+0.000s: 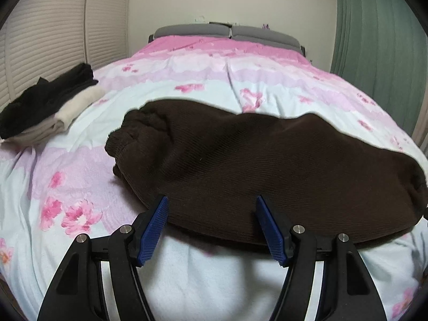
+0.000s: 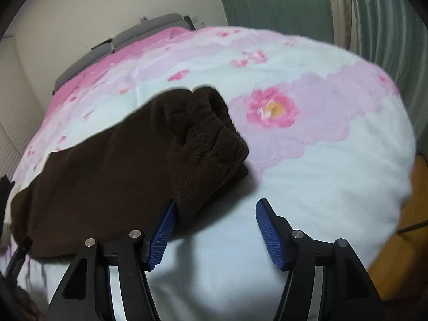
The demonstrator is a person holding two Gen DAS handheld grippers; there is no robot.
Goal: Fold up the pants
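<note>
Here brown pants lie on floral bedspread.

Hidden and blurred parts

The pants cover the left fingertip's outer side; beyond the jaws, the curtain blurs.

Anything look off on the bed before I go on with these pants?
Nothing damaged or spilled. The brown pants lie across the flowered bedspread, folded lengthwise, but the cuffs are bunched and not squared. A stack of folded clothes sits apart. Both the left hand-held gripper and right hand-held gripper are open.
</note>
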